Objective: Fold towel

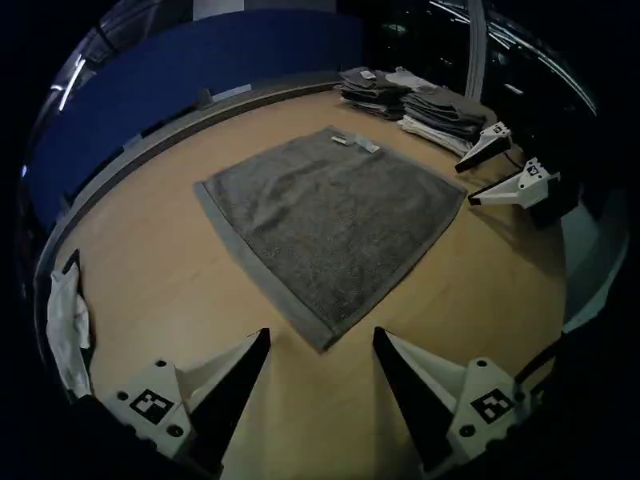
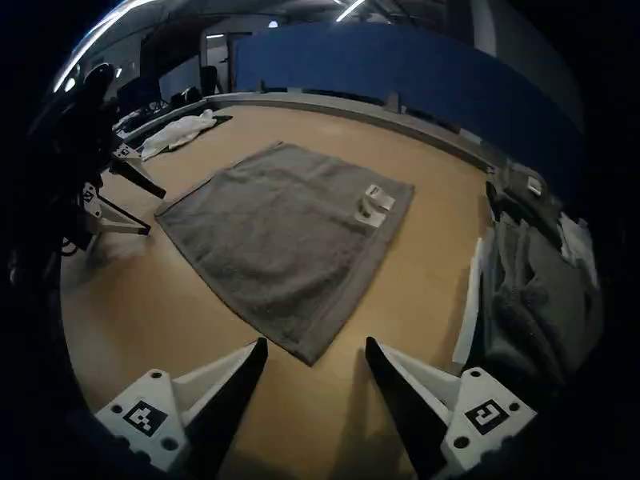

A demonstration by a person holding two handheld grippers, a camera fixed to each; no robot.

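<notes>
Towel (image 1: pixel 328 224) flat; left gripper (image 1: pixel 320 332), right gripper (image 2: pixel 316 342) spread wide, each facing corner.

Dim room, wooden table (image 1: pixel 160 272), blue partition (image 1: pixel 184 72)

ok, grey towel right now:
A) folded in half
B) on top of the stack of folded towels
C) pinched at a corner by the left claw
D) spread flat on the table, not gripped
D: the grey towel lies spread flat on the table, and the left claw and right claw are both open, gripping nothing.
</notes>
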